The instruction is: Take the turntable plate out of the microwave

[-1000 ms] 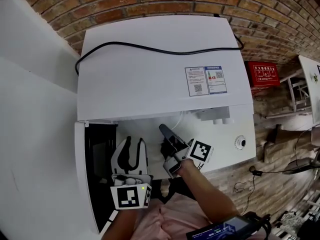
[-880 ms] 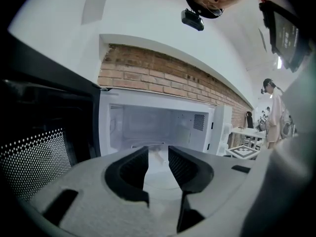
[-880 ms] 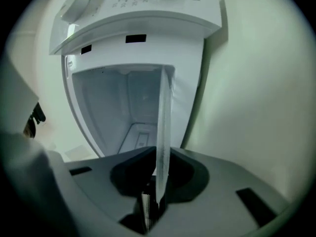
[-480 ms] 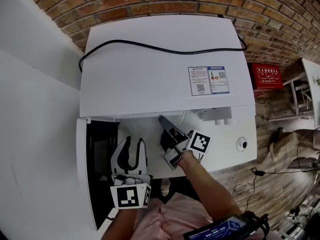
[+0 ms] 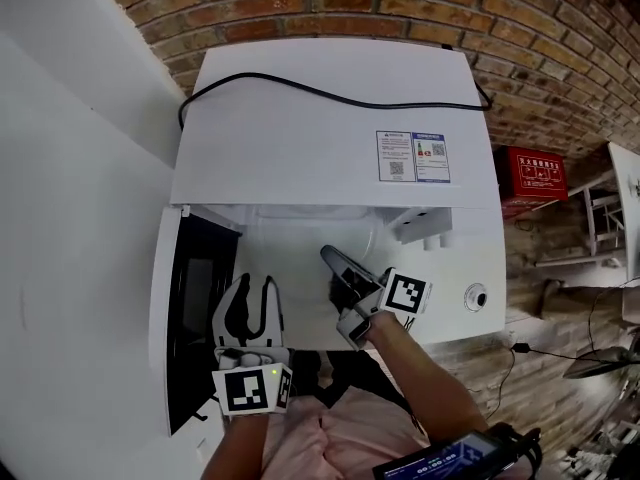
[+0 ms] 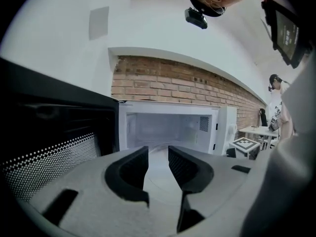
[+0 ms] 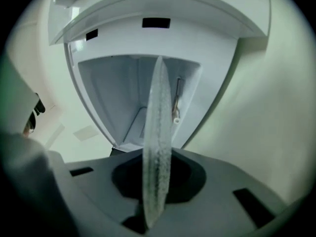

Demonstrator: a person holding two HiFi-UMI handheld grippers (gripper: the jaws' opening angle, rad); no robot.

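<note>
Glass first, since that's the whole job: the clear, pebbly-textured round glass turntable plate [image 7: 157, 142] has its near rim pinched in my right gripper [image 5: 332, 260]. The jaws just nipped in a touch tighter, and both sit hard against the glass. In the right gripper view the plate is dead edge-on, a thin frosted sliver running straight away from the jaws into the open cavity of the boxy white microwave [image 5: 320, 128]. So most of the disc is out ahead of the gripper, inside the mouth or right at it. I honestly can't tell whether the far edge has lifted off the cavity floor.

My left gripper [image 6: 158, 157] is empty with its jaws spread apart. It hovers in front of the opening, on the side where the dark-windowed microwave door [image 5: 185, 328] hangs open. It's looking into the white cavity [image 6: 168, 130].

What the next move turns on, as I read it: the plate reaches forward from the right gripper, so the way out is straight back toward me along that same line. That's a lot of glass hanging off a one-rim pinch. The right gripper is obviously the one on the job. The left sits just beside it with nothing in it, so it's the natural one to come in under the plate's left rim as it clears the mouth. My worry is the disc drooping or twisting in the jaws if I pull too fast.
</note>
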